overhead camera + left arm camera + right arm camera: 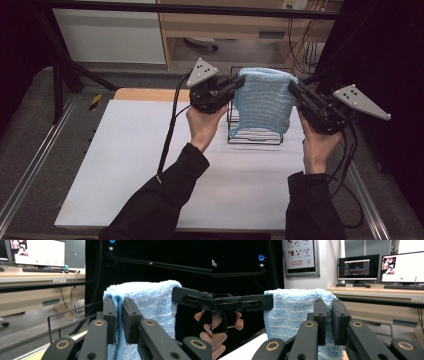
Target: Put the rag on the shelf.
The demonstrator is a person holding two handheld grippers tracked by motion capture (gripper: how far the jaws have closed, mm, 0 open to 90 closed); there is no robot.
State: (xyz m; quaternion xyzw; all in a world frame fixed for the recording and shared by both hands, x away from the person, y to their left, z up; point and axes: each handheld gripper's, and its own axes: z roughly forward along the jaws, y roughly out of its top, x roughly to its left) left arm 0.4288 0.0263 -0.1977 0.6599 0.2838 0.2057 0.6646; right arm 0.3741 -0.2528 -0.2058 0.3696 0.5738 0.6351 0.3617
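A light blue towel (263, 101) hangs folded over the top of a black wire rack (254, 135) at the far middle of the white table. My left gripper (239, 81) is shut on the towel's left top edge, and my right gripper (293, 87) is shut on its right top edge. In the left gripper view the black jaws pinch a fold of the blue towel (147, 302), with the other gripper (192, 298) at the far side. In the right gripper view the jaws clamp the towel (294, 312), and the other gripper (242, 303) holds the opposite edge.
The white table top (125, 165) spreads in front of the rack. Metal rails run along both sides of the table. A wooden desk with monitors (382, 267) stands beyond it.
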